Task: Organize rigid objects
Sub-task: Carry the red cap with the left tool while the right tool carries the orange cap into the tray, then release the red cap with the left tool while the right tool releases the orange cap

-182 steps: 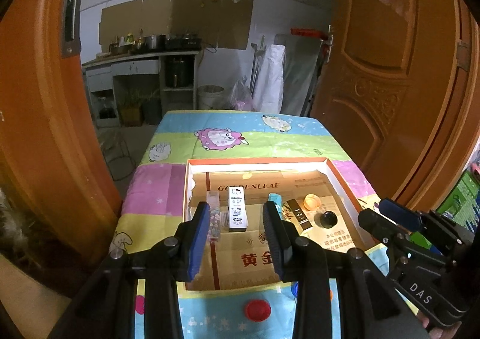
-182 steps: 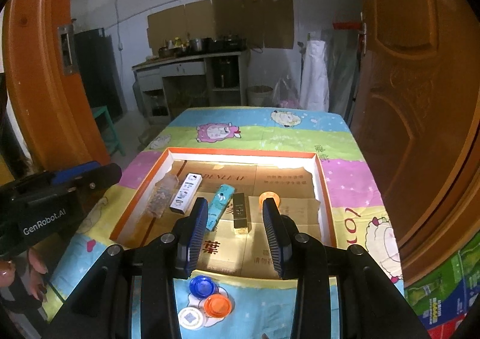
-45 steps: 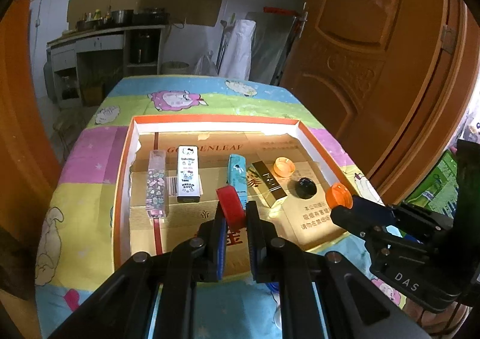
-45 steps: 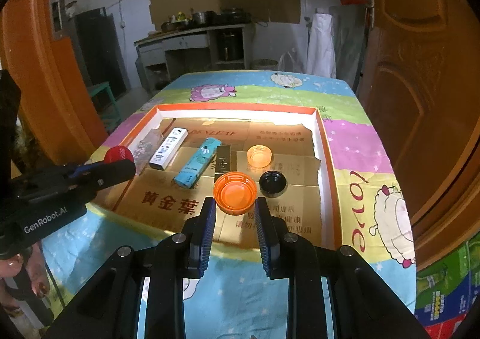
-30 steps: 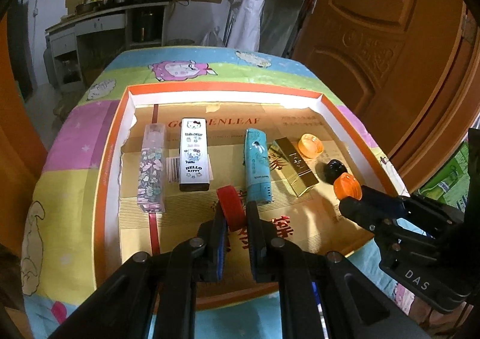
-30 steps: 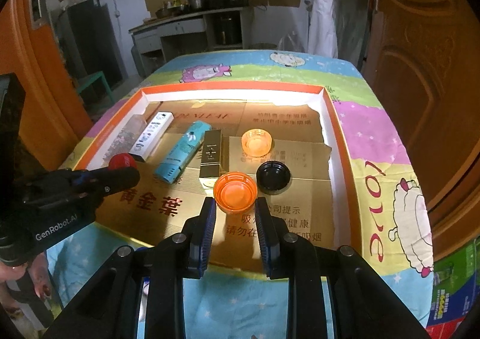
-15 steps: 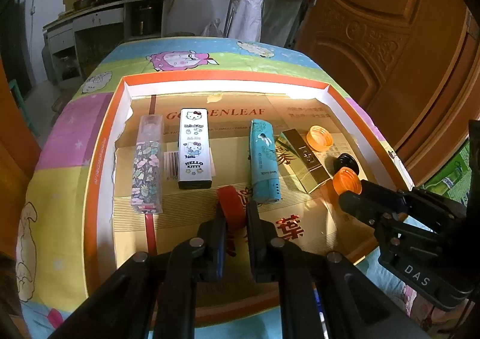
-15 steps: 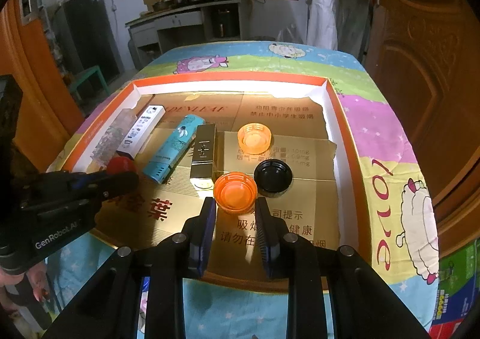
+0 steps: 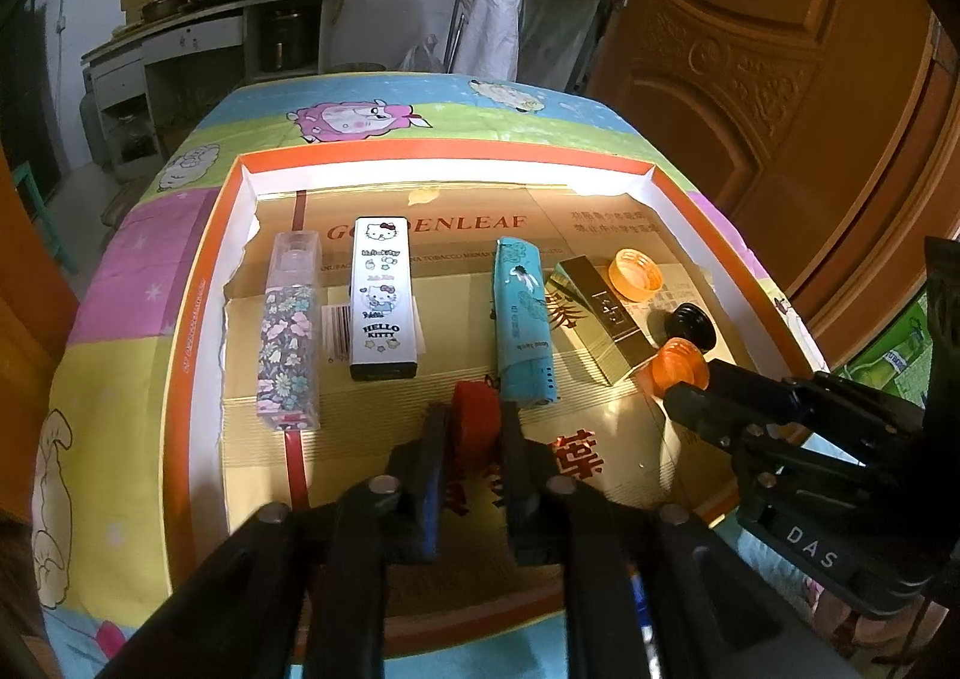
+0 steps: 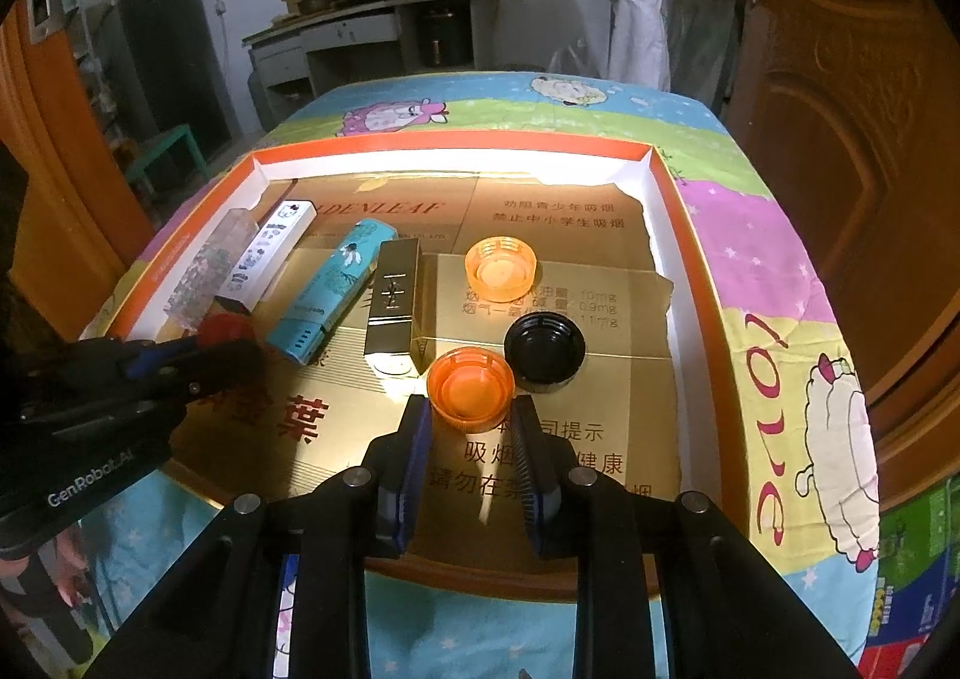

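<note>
A shallow orange-rimmed tray [image 9: 444, 162] lined with gold cardboard lies on the cartoon tablecloth. In the left wrist view my left gripper [image 9: 473, 418] hangs low over the tray's near middle. Its jaws are opening, and a red cap [image 9: 477, 424] stands on edge between them with a little slack. In the right wrist view my right gripper [image 10: 470, 409] is also opening. An orange cap [image 10: 471, 388] lies mouth up between its tips, close to both pads. That cap sits beside a black cap [image 10: 544, 346] and a gold box [image 10: 396, 301].
Across the tray lie a floral clear box [image 9: 288, 337], a Hello Kitty box [image 9: 383, 301], a teal box [image 9: 522, 319] and a second orange cap [image 10: 500, 268]. A brown door [image 9: 780, 78] stands at the right. A counter with pots [image 10: 372, 12] lines the far wall.
Both grippers came down into the tray carrying their caps. The left jaws have parted from the red cap. The right jaws have barely widened around the orange cap.
</note>
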Demonstrator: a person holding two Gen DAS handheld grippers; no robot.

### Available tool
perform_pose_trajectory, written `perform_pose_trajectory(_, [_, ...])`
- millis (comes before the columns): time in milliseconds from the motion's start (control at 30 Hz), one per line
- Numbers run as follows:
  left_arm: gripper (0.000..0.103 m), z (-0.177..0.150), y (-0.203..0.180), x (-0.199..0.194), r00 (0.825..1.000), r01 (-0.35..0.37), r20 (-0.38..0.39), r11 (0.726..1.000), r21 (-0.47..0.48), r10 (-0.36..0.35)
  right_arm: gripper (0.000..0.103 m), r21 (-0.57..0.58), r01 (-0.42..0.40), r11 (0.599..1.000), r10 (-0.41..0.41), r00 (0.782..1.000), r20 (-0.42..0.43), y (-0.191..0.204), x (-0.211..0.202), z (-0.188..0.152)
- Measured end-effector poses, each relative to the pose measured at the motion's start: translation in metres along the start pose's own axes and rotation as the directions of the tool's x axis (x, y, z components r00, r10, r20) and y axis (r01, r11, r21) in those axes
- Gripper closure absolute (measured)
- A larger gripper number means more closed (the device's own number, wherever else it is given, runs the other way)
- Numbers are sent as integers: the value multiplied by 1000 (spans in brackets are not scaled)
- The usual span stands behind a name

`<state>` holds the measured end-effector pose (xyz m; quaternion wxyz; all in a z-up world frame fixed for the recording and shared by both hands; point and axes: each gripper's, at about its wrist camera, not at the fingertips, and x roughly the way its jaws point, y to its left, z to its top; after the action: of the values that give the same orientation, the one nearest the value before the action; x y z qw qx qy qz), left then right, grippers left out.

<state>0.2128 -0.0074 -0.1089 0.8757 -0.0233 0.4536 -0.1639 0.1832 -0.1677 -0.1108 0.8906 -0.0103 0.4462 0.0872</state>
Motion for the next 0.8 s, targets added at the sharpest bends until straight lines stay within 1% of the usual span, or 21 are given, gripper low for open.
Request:
perform_pose_trajectory(33, [71,0,0,-1,1000,-1,3,1000,0,1,72,-2,4,1000,-4,1000,1,0,0,0])
perform_pose_trajectory(100, [66,0,-1,-2,1000,-1,10,1000,1,0,66,-1,12,1000,-12,1000,1,0,0,0])
perform_pose_trajectory(433, [66,0,-1,-11,999,-5,33,1000,-4,6,65,3,17,1000,-17,1000,16,0,-9,-1])
perform_pose_trajectory(800, [66,-5,-4,-30,998,-7,65,1000,0,7,65,6,19,1000,-19,999,39,4,-28,-3])
